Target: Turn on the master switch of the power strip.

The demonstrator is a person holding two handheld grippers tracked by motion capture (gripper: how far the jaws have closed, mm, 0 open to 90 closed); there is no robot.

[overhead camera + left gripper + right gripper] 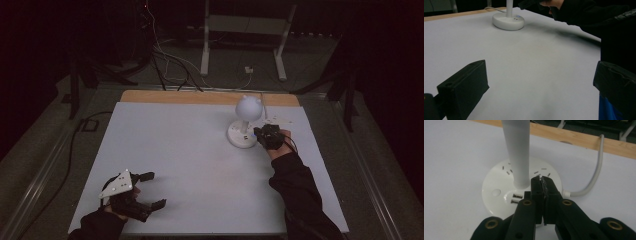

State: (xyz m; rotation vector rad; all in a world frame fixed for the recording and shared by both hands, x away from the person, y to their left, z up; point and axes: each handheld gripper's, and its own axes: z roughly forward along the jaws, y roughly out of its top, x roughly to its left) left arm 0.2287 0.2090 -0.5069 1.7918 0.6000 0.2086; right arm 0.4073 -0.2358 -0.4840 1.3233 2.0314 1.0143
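Counting one lamp point(244, 125), two claws

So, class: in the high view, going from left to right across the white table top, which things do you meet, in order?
Left gripper, jaws apart, near the front left corner → white desk lamp on its round base → right gripper, jaws together at the base's right edge → the sleeve behind it.

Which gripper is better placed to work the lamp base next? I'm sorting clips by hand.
Right. The right gripper, jaws shut, is at the lamp base beside the stem; the left gripper sits open at the table's near edge.
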